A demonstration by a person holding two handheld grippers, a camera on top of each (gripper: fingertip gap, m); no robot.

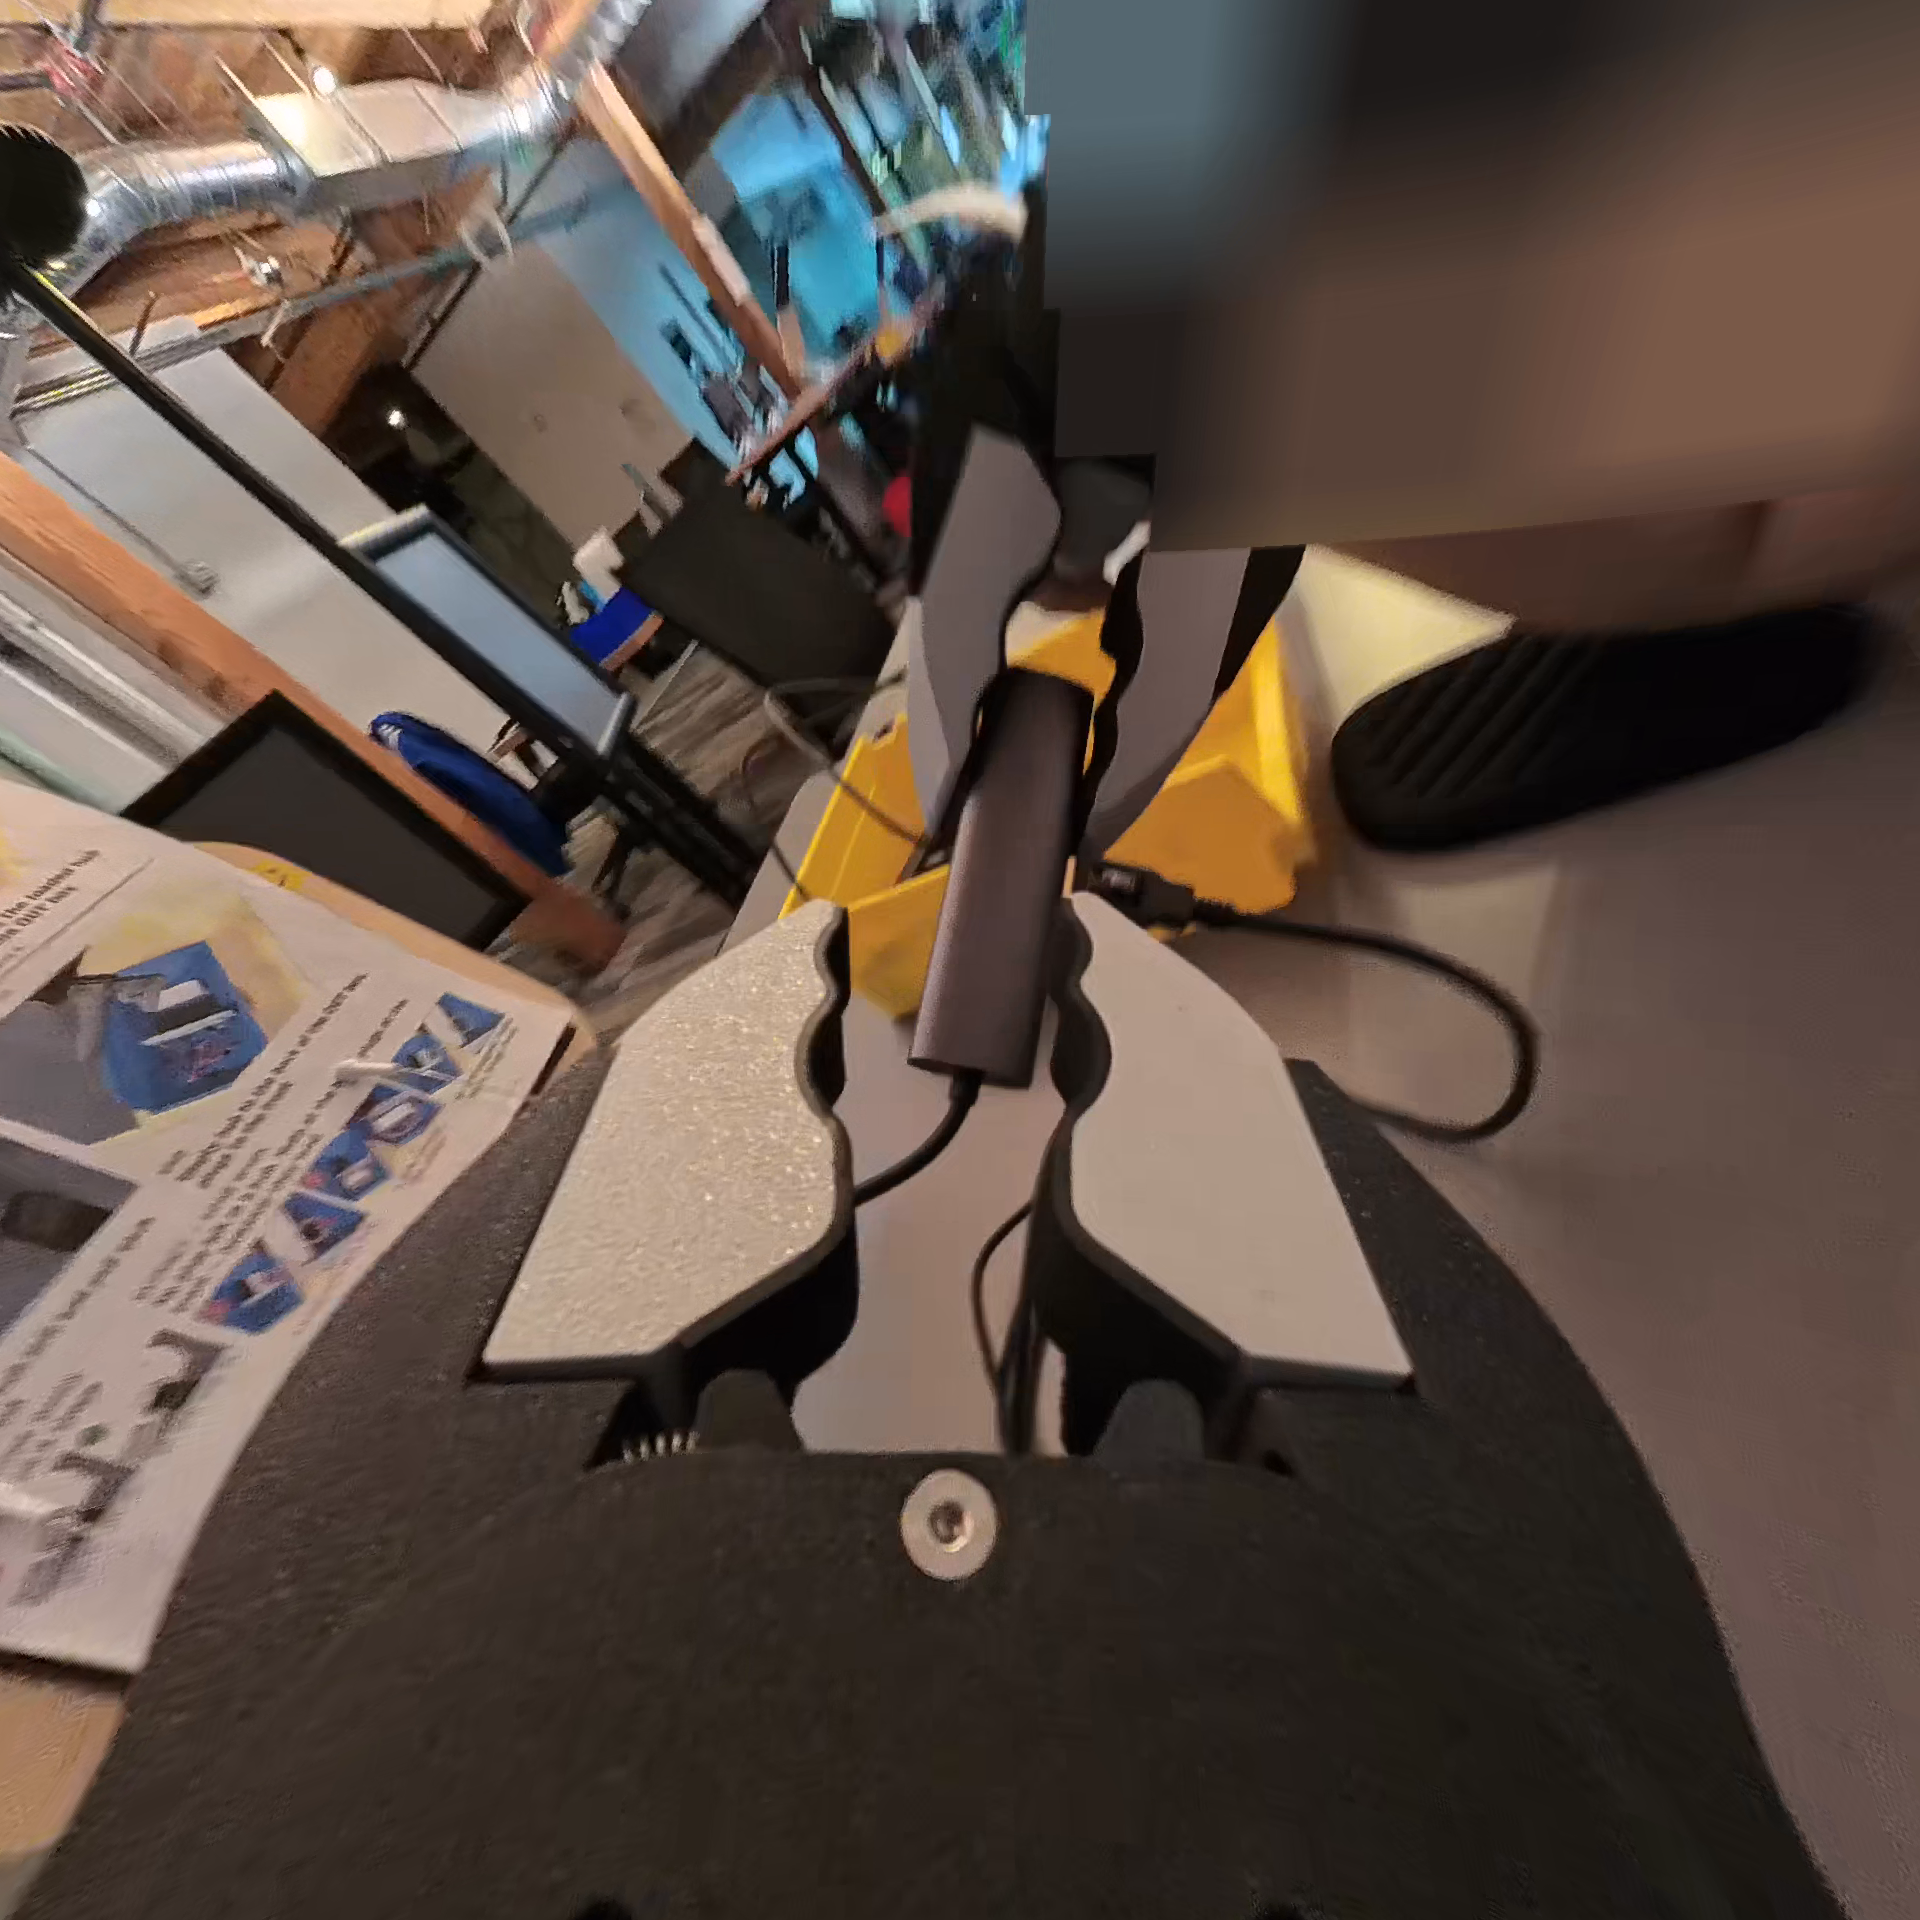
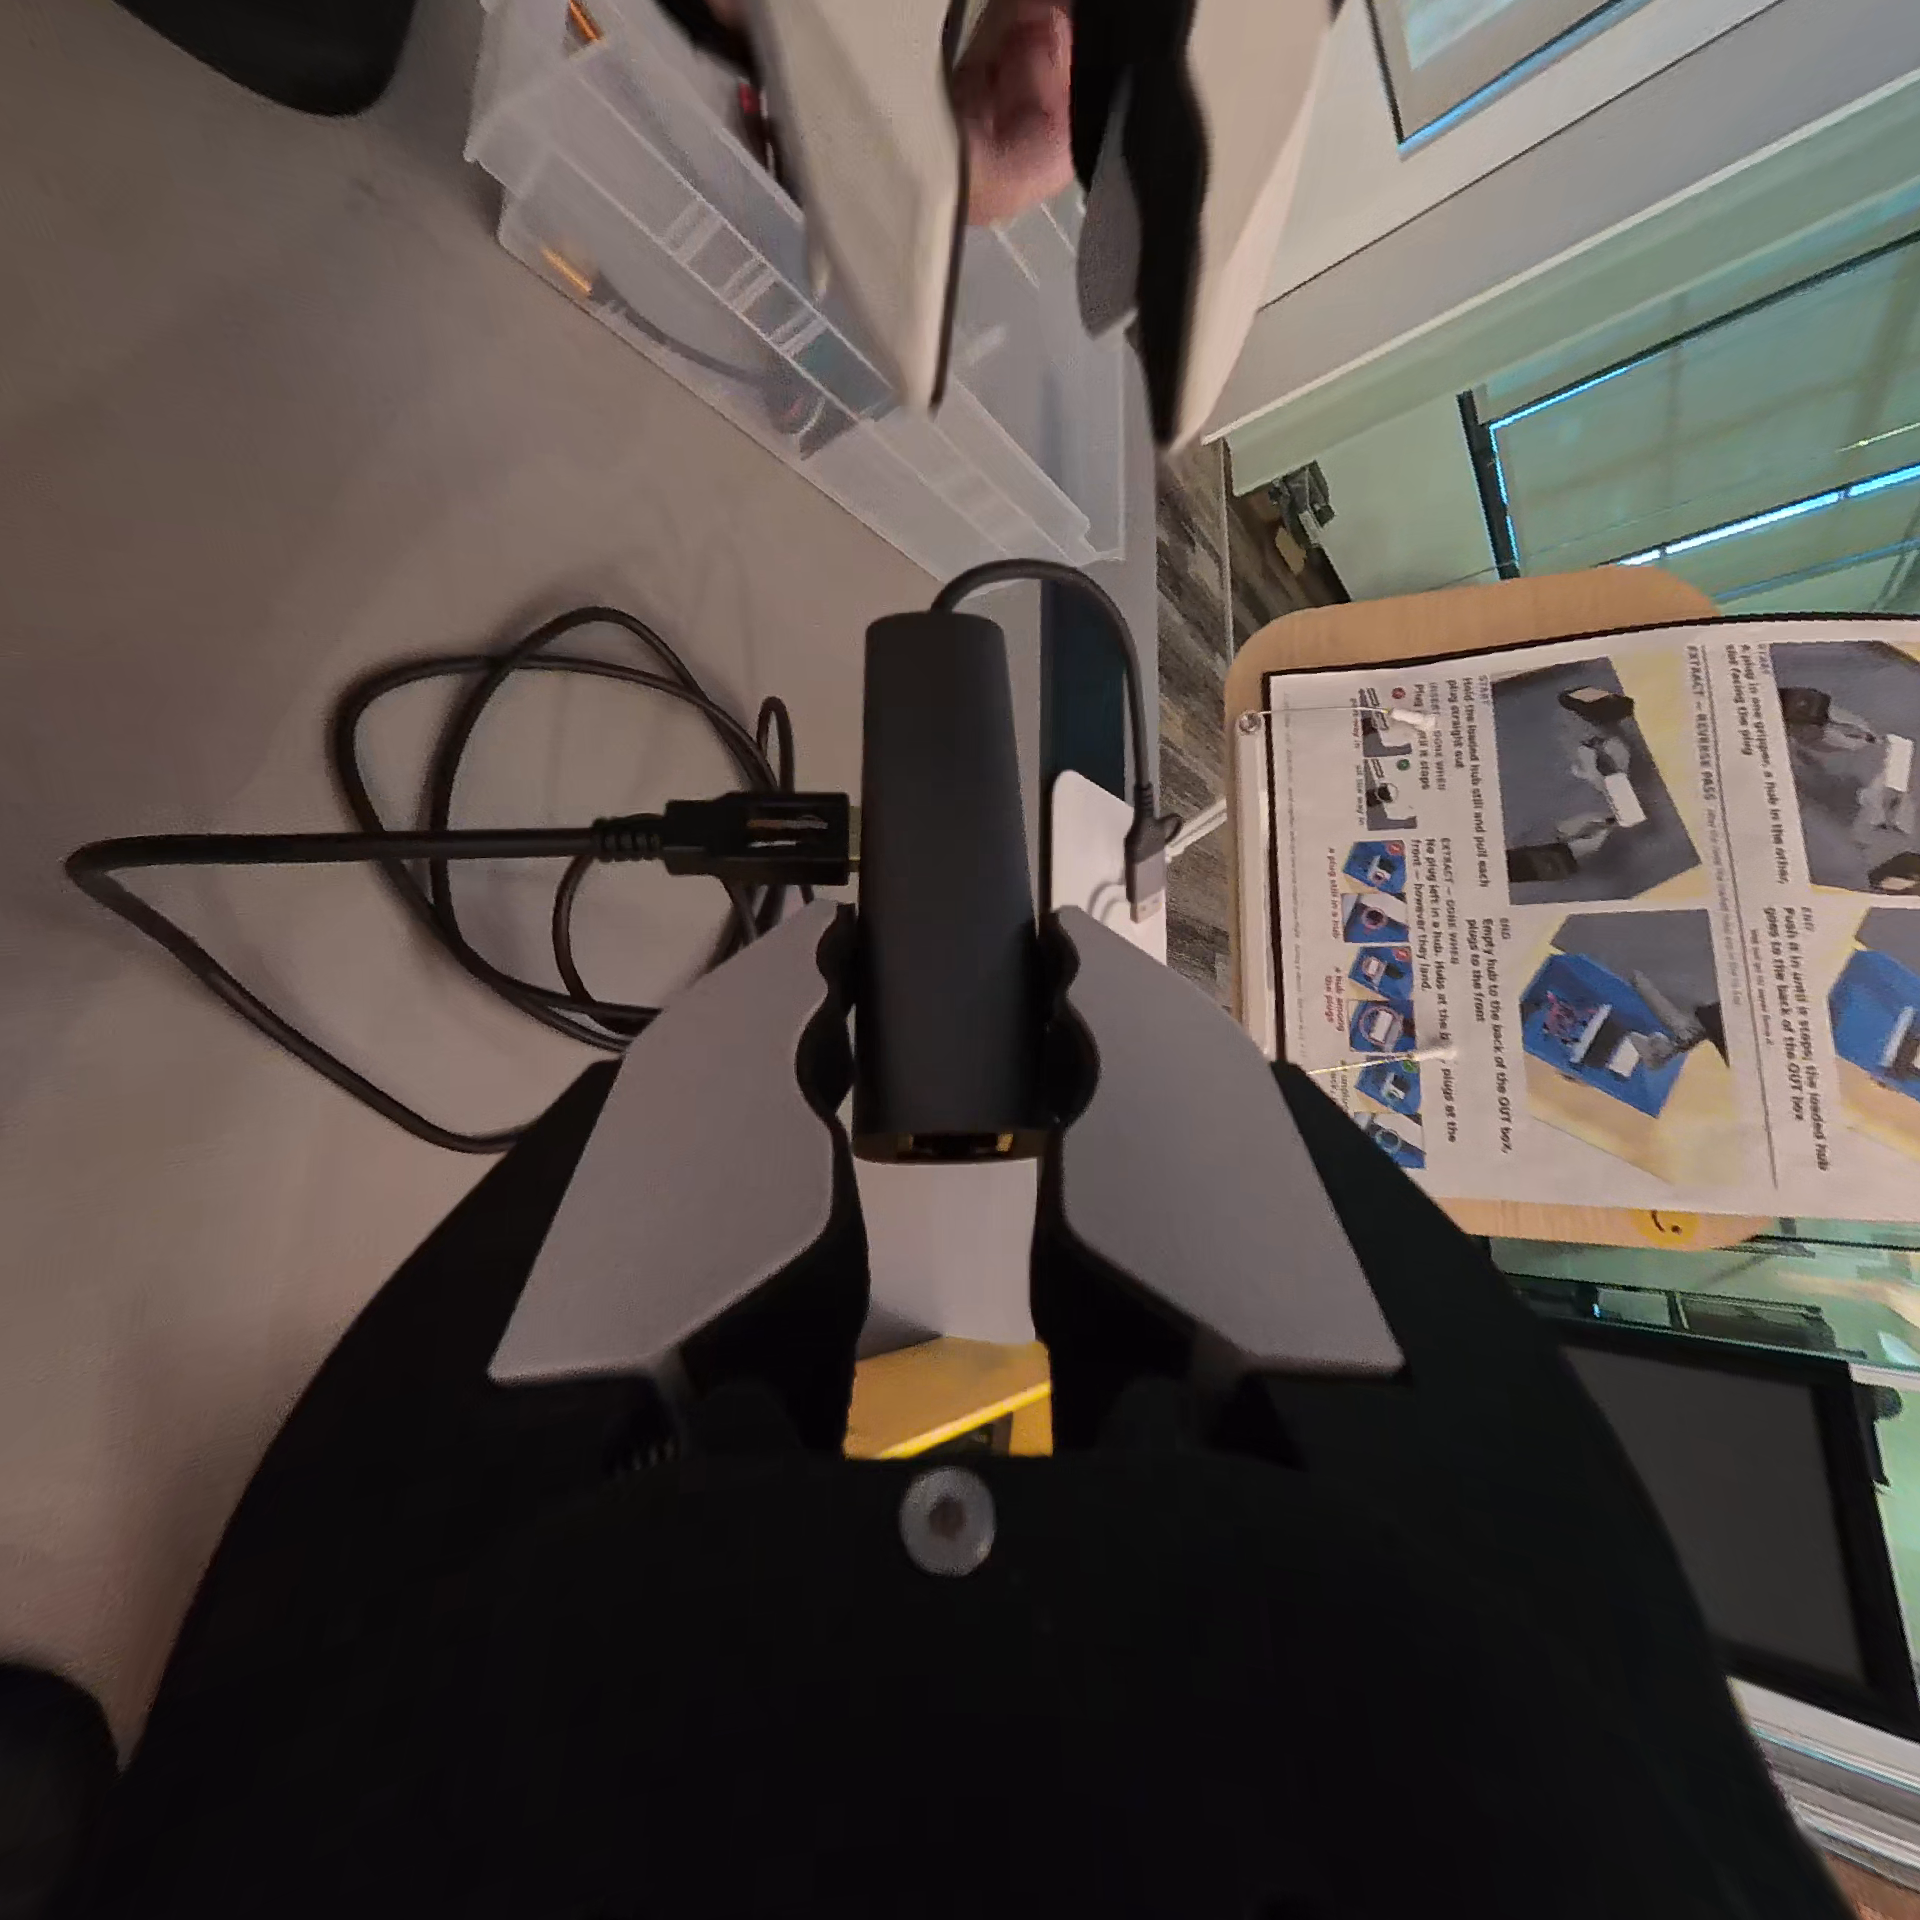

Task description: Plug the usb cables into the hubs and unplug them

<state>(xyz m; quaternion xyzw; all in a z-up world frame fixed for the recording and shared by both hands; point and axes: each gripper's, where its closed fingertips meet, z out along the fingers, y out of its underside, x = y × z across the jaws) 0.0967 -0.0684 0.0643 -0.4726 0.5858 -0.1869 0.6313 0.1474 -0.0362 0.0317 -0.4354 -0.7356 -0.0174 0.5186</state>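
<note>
**Right wrist view: dark hub held tight**

Right wrist view shows a clear plastic box (image 2: 665, 260) at the back of the grey table (image 2: 208, 468). A printed sheet (image 2: 1558, 914) lies off to the side. A yellow bin (image 1: 1216, 790) sits behind the grippers.

The right gripper (image 2: 945, 997) squeezes the hub (image 2: 940, 883) above the table. The hub is long, dark and smooth. A black plug (image 2: 758, 836) sticks into its side, and its cable (image 2: 312, 862) lies in loops on the table. The left gripper (image 1: 956, 925) is a little way open and grips nothing, with the hub's thin cord (image 1: 925, 1132) running between its fingers.
</note>
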